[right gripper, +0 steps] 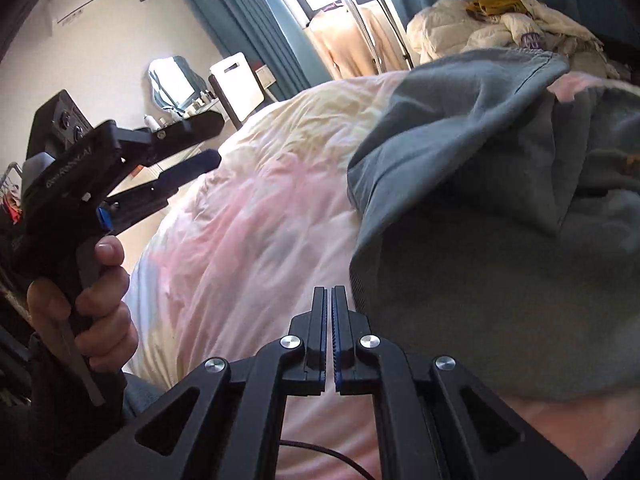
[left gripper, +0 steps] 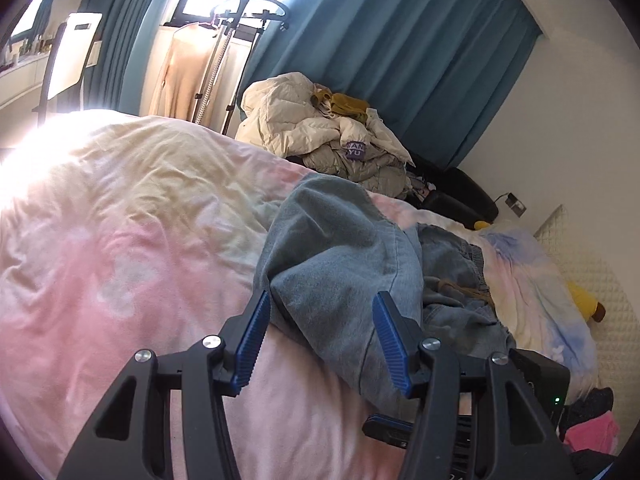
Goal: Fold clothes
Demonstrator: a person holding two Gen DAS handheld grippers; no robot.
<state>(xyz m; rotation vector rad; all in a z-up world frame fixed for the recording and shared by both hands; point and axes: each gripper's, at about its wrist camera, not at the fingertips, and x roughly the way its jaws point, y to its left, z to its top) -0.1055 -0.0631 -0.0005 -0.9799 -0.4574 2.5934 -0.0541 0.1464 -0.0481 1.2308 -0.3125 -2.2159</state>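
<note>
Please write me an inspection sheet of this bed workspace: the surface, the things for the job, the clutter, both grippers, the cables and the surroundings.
Surface: bed cover, pastel pink and yellow, wrinkled.
Job's things: grey-blue garment bunched on the cover; denim piece beside it.
Clutter: pile of pale jackets beyond the bed; yellow plush toy at the headboard side; pink and dark clothes at the lower right.
Grippers: left gripper open, fingers either side of a garment fold; right gripper shut on nothing, at the garment's edge.
Cables: thin dark cable under the right gripper.
Surroundings: teal curtains, bright window, coat stand, mirror.
</note>
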